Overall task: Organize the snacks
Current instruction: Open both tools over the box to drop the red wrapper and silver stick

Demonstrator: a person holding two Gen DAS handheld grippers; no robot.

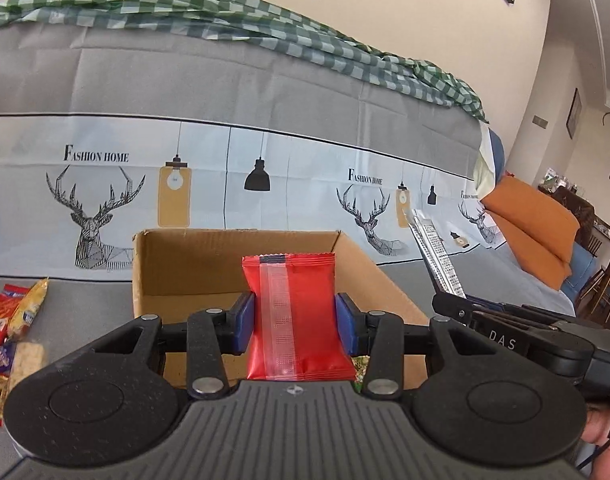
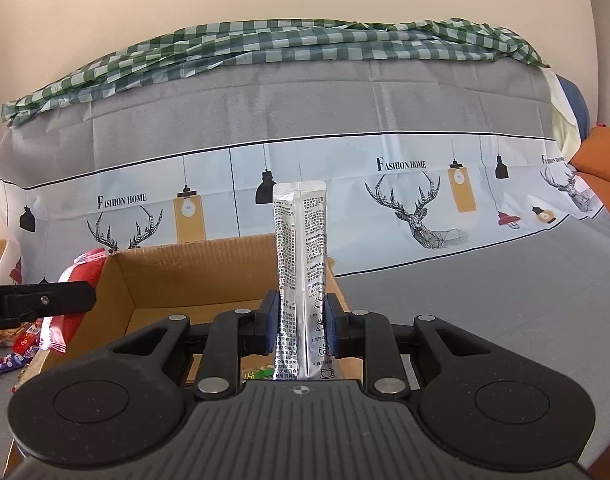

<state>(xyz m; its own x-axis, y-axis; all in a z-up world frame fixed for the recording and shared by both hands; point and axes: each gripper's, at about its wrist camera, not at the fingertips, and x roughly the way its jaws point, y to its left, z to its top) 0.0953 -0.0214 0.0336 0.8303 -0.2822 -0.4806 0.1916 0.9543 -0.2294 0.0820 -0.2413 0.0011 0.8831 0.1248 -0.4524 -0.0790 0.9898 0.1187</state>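
My left gripper [image 1: 295, 322] is shut on a red snack packet [image 1: 295, 312], held upright above the open cardboard box [image 1: 193, 256]. My right gripper [image 2: 301, 322] is shut on a tall silver sachet [image 2: 301, 248] printed with black text, also over the cardboard box [image 2: 177, 276]. In the left wrist view the silver sachet [image 1: 437, 256] and the right gripper [image 1: 457, 304] show at the right of the box. In the right wrist view the red packet [image 2: 71, 312] and a black finger [image 2: 45, 300] of the left gripper show at the left edge. A bit of green wrapper [image 2: 261, 372] lies in the box.
Several loose snack packets [image 1: 13, 328] lie on the grey cover left of the box, seen too as loose snacks [image 2: 13, 348]. A sofa back with a deer-print cover [image 1: 97, 208] and a green checked cloth [image 1: 225, 12] rises behind. Orange cushions [image 1: 533, 224] sit at the right.
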